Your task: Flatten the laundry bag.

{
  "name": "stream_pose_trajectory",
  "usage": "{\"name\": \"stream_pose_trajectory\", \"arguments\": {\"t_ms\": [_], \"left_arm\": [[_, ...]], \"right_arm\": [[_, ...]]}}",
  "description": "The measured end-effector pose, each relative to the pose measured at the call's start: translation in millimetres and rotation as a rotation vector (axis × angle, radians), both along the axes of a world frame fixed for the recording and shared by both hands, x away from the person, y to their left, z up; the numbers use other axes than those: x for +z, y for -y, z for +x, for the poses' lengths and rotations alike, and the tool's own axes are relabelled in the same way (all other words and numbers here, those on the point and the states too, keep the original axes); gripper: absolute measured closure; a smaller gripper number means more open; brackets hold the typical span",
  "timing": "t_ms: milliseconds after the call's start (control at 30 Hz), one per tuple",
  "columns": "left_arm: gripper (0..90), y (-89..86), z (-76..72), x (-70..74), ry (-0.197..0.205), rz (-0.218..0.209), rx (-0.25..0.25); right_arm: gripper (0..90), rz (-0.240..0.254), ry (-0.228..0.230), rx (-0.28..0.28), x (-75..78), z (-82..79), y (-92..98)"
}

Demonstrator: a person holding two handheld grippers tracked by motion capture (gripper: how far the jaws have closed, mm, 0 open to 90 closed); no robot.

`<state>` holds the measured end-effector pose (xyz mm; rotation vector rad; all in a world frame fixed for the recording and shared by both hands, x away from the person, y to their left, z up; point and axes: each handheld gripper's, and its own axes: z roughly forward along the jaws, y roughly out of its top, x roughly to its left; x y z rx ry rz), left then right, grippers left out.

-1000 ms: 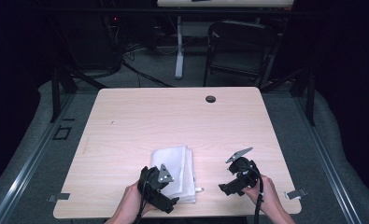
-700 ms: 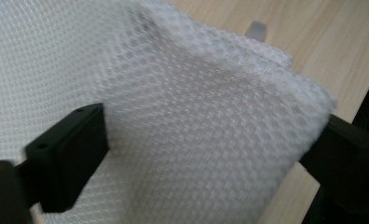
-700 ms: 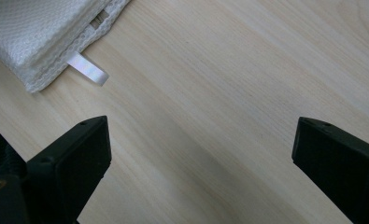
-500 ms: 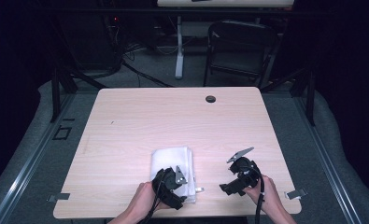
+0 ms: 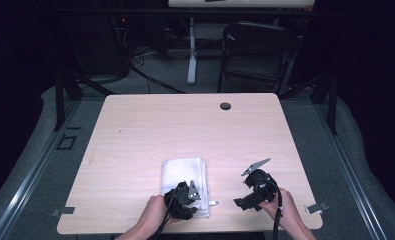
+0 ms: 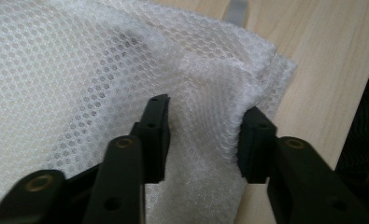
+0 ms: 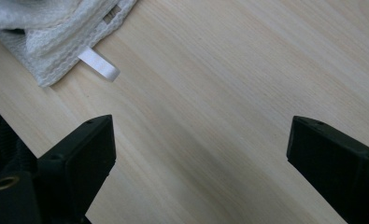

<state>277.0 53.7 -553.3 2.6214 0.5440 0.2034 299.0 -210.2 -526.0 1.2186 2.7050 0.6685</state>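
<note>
A folded white mesh towel (image 5: 182,172) lies near the front edge of the wooden table (image 5: 185,125). My left gripper (image 5: 186,197) sits on the towel's near right part. In the left gripper view its jaws (image 6: 205,126) have just been closing, and a raised ridge of the towel (image 6: 79,70) is bunched between the pads (image 6: 156,135), which press on it from both sides. My right gripper (image 5: 245,200) rests on the table to the right of the towel, apart from it. Its jaws (image 7: 201,140) stand wide open over bare wood, with the towel's corner (image 7: 46,28) and white tag (image 7: 99,64) farther off.
The table's front edge runs just under both hands. A dark grommet hole (image 5: 225,106) sits at the far middle of the table. Metal clips (image 5: 316,207) stick out at the front corners. A black chair (image 5: 257,50) and cables stand on the floor beyond.
My left gripper has shifted right and down onto the towel's near right part, and its jaws have narrowed around a fold of cloth. The right gripper has stayed put.
</note>
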Motion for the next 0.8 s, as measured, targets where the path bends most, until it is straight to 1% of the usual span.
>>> {"name": "stream_pose_trajectory", "arguments": {"t_ms": [33, 67, 100, 133, 167, 200, 233, 267, 300, 333, 367, 433, 467, 500, 533, 567, 600, 633, 667, 700, 733, 800], "left_arm": [[66.6, -1.0, 1.1, -0.2, 0.001, -0.004, 0.006], [70.1, -2.6, 2.6, -0.4, -0.009, -0.012, 0.01], [71.6, -2.6, 2.6, -0.4, -0.009, -0.012, 0.01], [74.8, -4.3, 4.2, -0.8, -0.016, -0.021, 0.017], [74.8, -6.3, 6.1, -1.1, -0.029, -0.035, 0.023], [77.3, -8.1, 7.7, -1.4, -0.041, -0.047, 0.03], [82.6, -11.3, 10.9, -1.9, -0.06, -0.07, 0.046], [83.0, -12.8, 12.5, -2.1, -0.069, -0.083, 0.055], [83.6, -12.8, 12.5, -2.1, -0.069, -0.083, 0.055], [83.6, -13.8, 13.4, -2.1, -0.077, -0.09, 0.058], [84.4, -13.9, 13.6, -2.2, -0.081, -0.093, 0.058], [84.6, -13.7, 13.6, -2.2, -0.081, -0.094, 0.058], [84.6, -13.6, 13.2, -1.9, -0.082, -0.093, 0.06], [84.6, -13.9, 13.6, -2.2, -0.082, -0.096, 0.06], [84.6, -13.9, 13.6, -2.2, -0.082, -0.096, 0.06], [84.6, -14.1, 13.8, -2.1, -0.084, -0.098, 0.06], [84.6, -14.6, 14.2, -2.4, -0.088, -0.103, 0.062], [84.6, -14.6, 14.2, -2.4, -0.089, -0.104, 0.063], [84.6, -14.6, 14.2, -2.4, -0.089, -0.104, 0.063], [84.6, -14.7, 14.2, -2.5, -0.09, -0.107, 0.064], [84.6, -14.8, 14.2, -2.6, -0.092, -0.11, 0.066], [84.6, -15.0, 14.4, -2.5, -0.089, -0.108, 0.063]], "right_arm": [[9.3, 0.007, -0.002, 0.003, 0.0, -0.4, -0.7], [10.5, 0.002, -0.007, 0.014, 0.5, -0.5, -1.0], [10.5, 0.002, -0.007, 0.014, 0.5, -0.5, -1.0], [13.3, 0.021, -0.011, 0.023, -0.1, -1.8, -3.7], [13.3, 0.021, -0.011, 0.023, -0.1, -1.8, -3.7], [13.8, 0.03, -0.006, 0.038, -0.5, -2.9, -5.4], [15.0, 0.037, -0.004, 0.061, 1.0, -4.6, -8.9], [15.6, 0.04, 0.001, 0.073, 1.6, -5.8, -11.1], [15.6, 0.04, 0.001, 0.073, 1.6, -5.8, -11.1], [16.7, 0.036, 0.004, 0.086, 2.4, -6.6, -13.6], [25.8, 0.059, 0.013, 0.105, 3.0, -8.7, -19.8], [35.2, 0.053, 0.016, 0.123, 4.0, -9.1, -26.0], [41.8, 0.054, 0.032, 0.128, 3.9, -9.9, -31.4], [51.0, 0.051, 0.03, 0.137, 4.4, -10.0, -34.3], [57.4, 0.059, 0.031, 0.151, 4.3, -10.2, -38.4], [57.4, 0.059, 0.031, 0.151, 4.3, -10.2, -38.4], [71.4, 0.06, 0.045, 0.171, 2.7, -11.8, -47.3], [77.0, 0.065, 0.041, 0.178, 2.1, -12.5, -51.4], [77.0, 0.065, 0.041, 0.178, 2.1, -12.5, -51.4], [80.7, 0.052, 0.037, 0.19, 2.1, -12.6, -54.9], [86.9, 0.052, 0.039, 0.202, -0.2, -13.8, -63.1], [88.6, 0.053, 0.041, 0.209, -1.4, -14.0, -65.8]]}}
